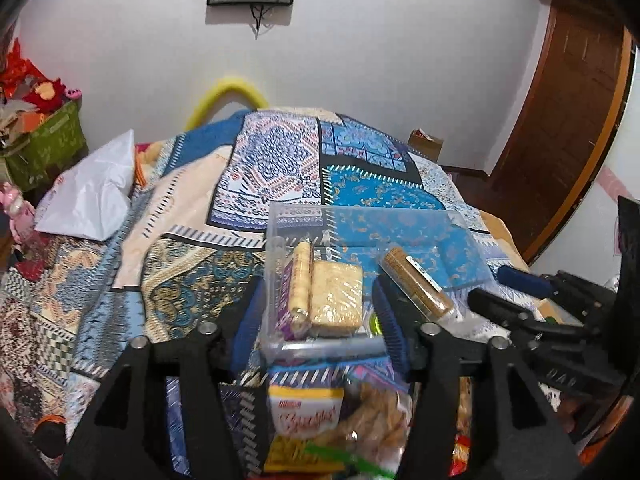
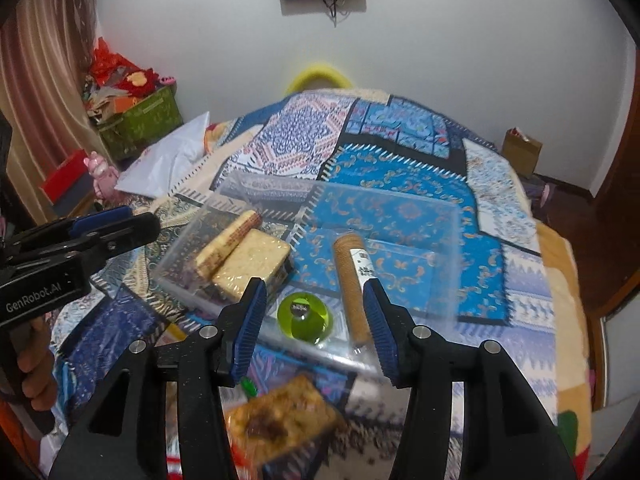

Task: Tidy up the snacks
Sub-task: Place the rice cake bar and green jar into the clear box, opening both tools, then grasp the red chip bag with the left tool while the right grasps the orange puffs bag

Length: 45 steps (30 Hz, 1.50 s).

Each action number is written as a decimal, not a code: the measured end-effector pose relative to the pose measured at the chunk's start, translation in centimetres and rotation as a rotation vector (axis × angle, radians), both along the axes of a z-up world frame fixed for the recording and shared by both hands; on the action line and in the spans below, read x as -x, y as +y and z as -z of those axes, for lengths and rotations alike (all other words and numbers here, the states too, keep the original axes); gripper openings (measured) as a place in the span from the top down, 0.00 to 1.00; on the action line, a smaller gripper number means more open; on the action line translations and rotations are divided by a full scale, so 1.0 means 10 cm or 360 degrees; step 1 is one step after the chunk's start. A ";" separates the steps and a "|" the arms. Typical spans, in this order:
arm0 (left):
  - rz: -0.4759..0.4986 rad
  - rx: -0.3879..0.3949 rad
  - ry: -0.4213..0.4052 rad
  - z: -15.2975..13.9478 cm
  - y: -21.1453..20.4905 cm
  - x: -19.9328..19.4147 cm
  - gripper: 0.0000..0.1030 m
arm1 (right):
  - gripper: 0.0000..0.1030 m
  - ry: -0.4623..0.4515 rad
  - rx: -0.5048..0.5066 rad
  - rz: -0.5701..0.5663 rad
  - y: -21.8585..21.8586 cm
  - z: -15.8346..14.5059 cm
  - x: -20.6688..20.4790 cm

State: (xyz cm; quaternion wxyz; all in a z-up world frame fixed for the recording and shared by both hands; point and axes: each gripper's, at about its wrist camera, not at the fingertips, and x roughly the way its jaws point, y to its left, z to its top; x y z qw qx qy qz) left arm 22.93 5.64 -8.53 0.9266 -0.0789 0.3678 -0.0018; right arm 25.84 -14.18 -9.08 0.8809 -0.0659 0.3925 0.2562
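Observation:
A clear plastic box (image 2: 400,204) lies on the patterned bedspread; it also shows in the left wrist view (image 1: 280,216). Inside are a purple-wrapped biscuit roll (image 1: 302,280) (image 2: 228,240), a flat pack of pale crackers (image 1: 338,298) (image 2: 252,264), a brown biscuit roll (image 1: 416,284) (image 2: 352,280) and a round green jelly cup (image 2: 304,316). My left gripper (image 1: 318,312) is open over the box's near edge. My right gripper (image 2: 314,312) is open above the green cup and the brown roll. Loose snack bags (image 1: 320,420) (image 2: 280,424) lie in front of the box.
A white plastic bag (image 1: 92,196) lies at the bed's left. A green bin (image 2: 140,120) of clutter and a curtain stand at the far left. A cardboard box (image 2: 520,152) sits by the wall on the right, near a wooden door (image 1: 560,120).

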 end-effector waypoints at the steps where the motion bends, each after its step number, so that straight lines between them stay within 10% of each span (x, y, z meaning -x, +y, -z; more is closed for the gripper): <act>1: -0.0003 -0.0005 -0.0010 -0.04 0.00 0.06 0.42 | 0.48 -0.0014 -0.0008 0.0007 -0.04 -0.04 0.05; 14: -0.0041 -0.0049 0.0083 0.08 0.06 0.81 0.33 | 0.36 -0.0072 -0.0046 0.0025 -0.34 -0.19 0.70; 35: -0.0081 0.0036 0.0396 0.97 0.12 1.38 0.33 | 0.35 0.0248 -0.0041 -0.0020 -0.40 0.55 1.35; 38: -0.0076 0.0082 0.0408 0.99 0.11 1.37 0.33 | 0.20 0.0211 0.0015 -0.0015 -0.35 0.61 1.41; 45: -0.0041 0.0119 0.0451 1.12 0.05 1.31 0.28 | 0.19 0.0239 0.0028 -0.0005 -0.36 0.74 1.37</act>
